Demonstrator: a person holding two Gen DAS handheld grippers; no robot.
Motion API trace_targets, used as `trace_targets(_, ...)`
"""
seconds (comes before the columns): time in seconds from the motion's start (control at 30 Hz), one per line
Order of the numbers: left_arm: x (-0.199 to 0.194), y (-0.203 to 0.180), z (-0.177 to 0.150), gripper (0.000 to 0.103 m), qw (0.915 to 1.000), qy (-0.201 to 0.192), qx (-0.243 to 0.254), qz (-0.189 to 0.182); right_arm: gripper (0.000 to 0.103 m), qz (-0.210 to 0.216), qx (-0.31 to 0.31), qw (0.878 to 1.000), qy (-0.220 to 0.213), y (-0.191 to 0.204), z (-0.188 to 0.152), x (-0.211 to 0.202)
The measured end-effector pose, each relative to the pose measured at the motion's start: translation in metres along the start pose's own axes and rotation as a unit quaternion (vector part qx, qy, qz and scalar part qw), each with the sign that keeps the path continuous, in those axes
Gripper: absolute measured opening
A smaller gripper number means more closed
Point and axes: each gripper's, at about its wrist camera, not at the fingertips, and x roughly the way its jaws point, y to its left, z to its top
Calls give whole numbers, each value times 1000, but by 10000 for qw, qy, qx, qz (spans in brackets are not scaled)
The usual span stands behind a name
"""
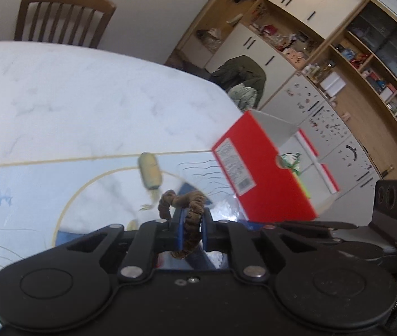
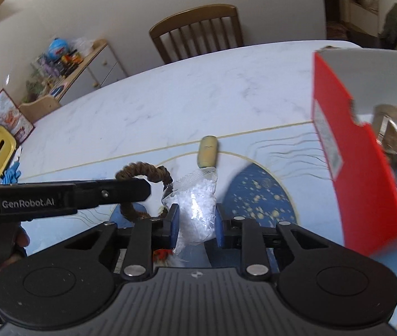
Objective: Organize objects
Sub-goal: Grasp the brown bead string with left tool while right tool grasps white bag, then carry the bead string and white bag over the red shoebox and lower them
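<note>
Fingers (image 1: 182,224) pinching brown scrunchie (image 1: 192,218), red box (image 1: 262,173) near right

Matt black plastic gripper (image 1: 192,225) with blue rubbery pads; rough brown twisted-cloth scrunchie (image 1: 190,210). Crinkly clear plastic bag (image 2: 198,198), glossy. Smooth red cardboard box (image 2: 357,151). Glossy marble-look worktop (image 2: 198,92); varnished wooden chair (image 2: 198,30).

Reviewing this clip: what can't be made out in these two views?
- Red box contents: right wrist view, blurred and cut off by the frame edge.
- Box label text: left wrist view, too small and blurred.
- Lower part of the brown rope ring: left wrist view, hidden between the left gripper pads.
- Plastic bag contents: white bits, unidentifiable.
</note>
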Motion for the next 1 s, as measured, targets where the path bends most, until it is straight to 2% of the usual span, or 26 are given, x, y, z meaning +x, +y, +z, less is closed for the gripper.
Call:
trace_targets(0.13,-5,-12,0,9,9999,42,115,31,24,-195,44,9998,-100,1,-11,-26)
trace_targets(0.3,-12,-28,1,9,9996,213,155,47,24,-503,299,9983,9,-3,-26,-54)
trace_targets(0.53,-23,-57,5,9,9987,220,467,-16,24,-784,508,9951,-333,-17,-36,-107)
trace_targets(0.8,-24,-99,11,9,9960,260,858,-55,24,-1307,460,9887,-581,-42,-33,-165)
trace_targets(1.0,-12,-131,15,9,9938,278,1078,-26,24,-1531,442,9845,-739,-73,-22,-192)
